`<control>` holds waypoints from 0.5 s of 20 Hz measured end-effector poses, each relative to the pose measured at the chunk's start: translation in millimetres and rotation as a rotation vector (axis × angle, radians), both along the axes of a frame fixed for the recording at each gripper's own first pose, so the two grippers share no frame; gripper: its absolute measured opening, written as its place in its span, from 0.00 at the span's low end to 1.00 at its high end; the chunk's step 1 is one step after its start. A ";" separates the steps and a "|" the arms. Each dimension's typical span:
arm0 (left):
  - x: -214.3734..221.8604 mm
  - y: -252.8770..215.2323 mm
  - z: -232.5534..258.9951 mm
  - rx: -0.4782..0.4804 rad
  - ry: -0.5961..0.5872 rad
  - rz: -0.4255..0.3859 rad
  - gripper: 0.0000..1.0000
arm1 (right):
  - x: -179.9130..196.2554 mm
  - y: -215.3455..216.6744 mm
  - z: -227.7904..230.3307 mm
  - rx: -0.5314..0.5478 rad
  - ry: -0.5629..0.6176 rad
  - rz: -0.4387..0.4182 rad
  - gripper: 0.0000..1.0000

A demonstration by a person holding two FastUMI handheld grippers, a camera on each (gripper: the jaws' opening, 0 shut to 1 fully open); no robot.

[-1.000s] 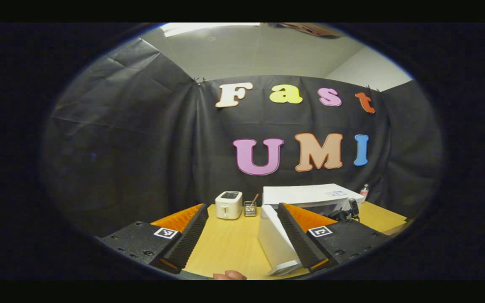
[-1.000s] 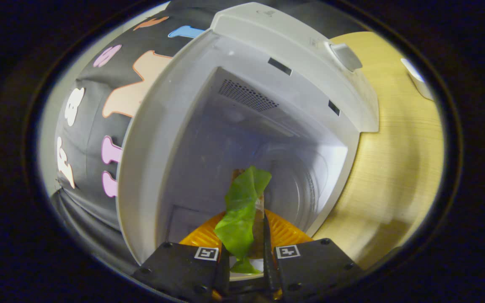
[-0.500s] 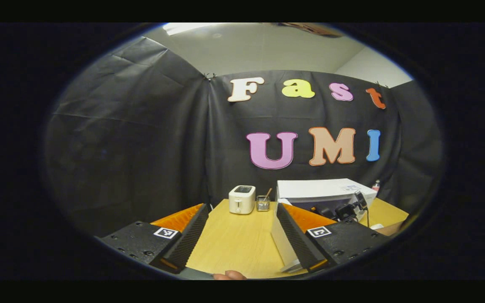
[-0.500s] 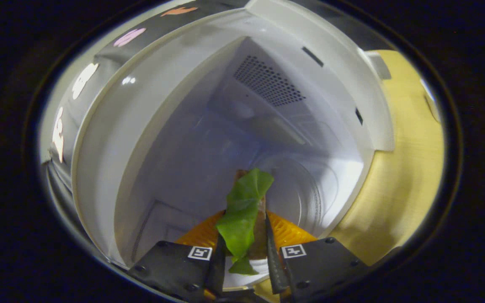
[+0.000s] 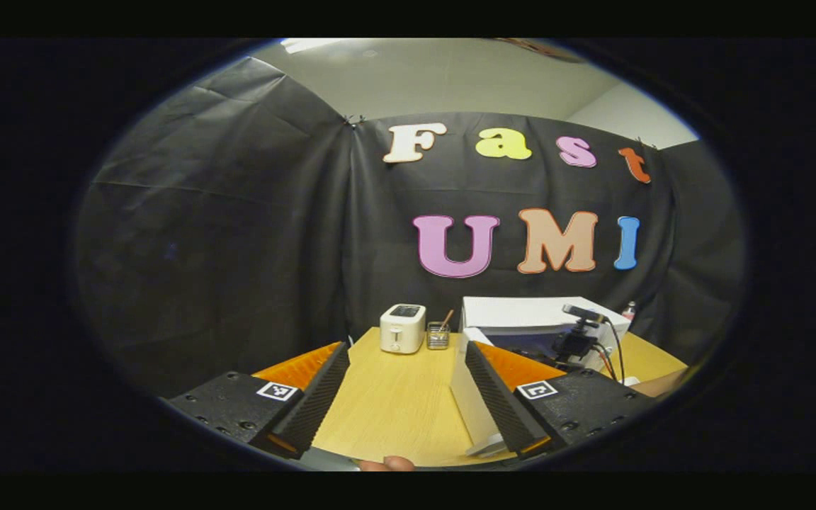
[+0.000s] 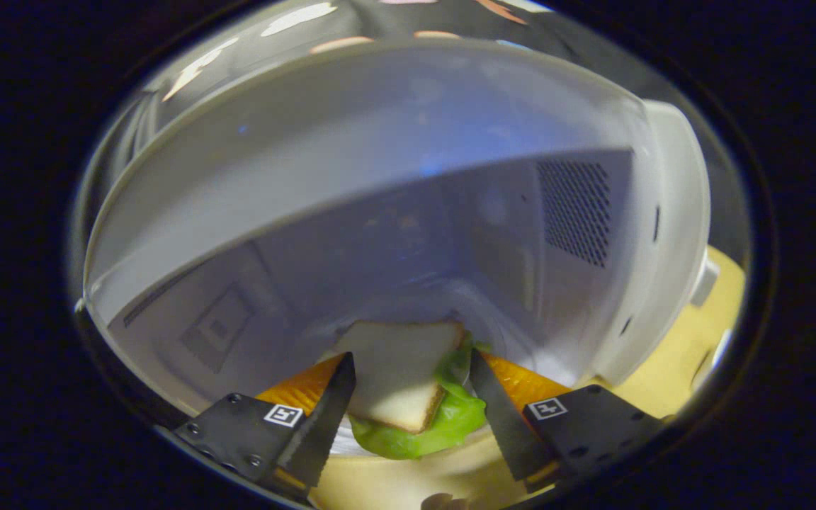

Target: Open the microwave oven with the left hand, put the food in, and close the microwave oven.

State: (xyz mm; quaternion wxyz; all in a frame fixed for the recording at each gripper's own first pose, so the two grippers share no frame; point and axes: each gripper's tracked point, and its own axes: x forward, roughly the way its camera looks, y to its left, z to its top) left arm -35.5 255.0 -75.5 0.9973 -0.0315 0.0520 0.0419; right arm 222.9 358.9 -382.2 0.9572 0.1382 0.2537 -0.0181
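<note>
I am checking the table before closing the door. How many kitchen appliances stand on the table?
2. A toaster stands at the far edge of the table, near the wall. The microwave oven stands to its right, door open. More may be hidden behind the fingers.

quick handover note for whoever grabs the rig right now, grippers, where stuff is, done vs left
Right gripper: open, reaching into the microwave, fingers either side of the sandwich without pressing it.
Left gripper: open, holding nothing, back over the table.
Sandwich lies flat at the front of the oven cavity.
Microwave door stands open.
Done: door opened, food put in.
Left: draw the right gripper out, then close the door with the left.
</note>
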 end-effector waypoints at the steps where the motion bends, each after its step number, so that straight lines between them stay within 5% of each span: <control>1: -0.5 -0.8 0.6 0.002 0.000 -0.003 0.96 | 3.0 -2.1 5.7 -0.041 -0.024 0.039 0.99; 5: 1.9 -2.5 -1.5 0.026 -0.004 -0.018 0.97 | 2.4 -5.5 27.9 -0.136 -0.086 0.174 0.92; 10: -4.1 10.5 -45.0 0.031 0.086 -0.017 0.98 | -58.0 -33.8 86.1 -0.242 -0.202 0.344 0.93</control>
